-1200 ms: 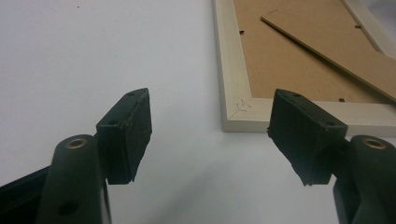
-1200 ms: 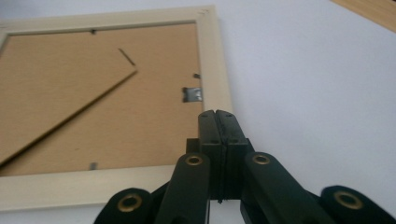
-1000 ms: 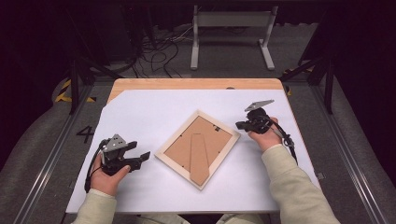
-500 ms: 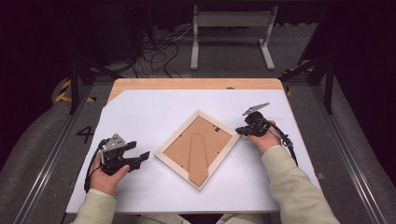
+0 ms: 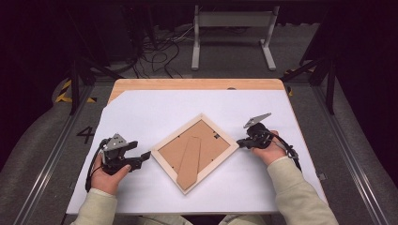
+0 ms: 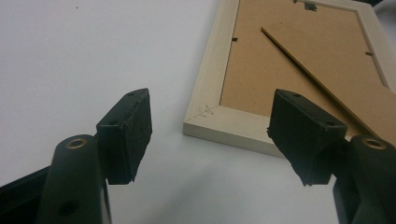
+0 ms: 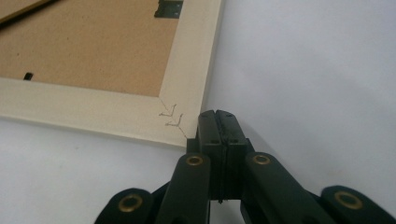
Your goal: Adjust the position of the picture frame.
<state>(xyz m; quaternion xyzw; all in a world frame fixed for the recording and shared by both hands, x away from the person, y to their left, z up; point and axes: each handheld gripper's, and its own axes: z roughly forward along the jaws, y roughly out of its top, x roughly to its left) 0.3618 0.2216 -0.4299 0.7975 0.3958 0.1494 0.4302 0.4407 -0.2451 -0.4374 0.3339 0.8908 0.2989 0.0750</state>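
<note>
The picture frame [image 6: 299,84] runs off the left gripper view's top and right edges.

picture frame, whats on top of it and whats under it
The picture frame lies face down, its brown backing board up with the stand flap on it. Under it is white table cover; its front is hidden.

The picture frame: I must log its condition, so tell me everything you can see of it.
The picture frame lies face down and flat on the white table cover, turned cornerwise like a diamond. Its border looks like pale wood, stapled at the mitred corners. The brown fibreboard back carries a folded-down easel leg and a small metal hanger. The right gripper, jaws shut, meets its right corner; the left gripper stands open by the left corner.
</note>
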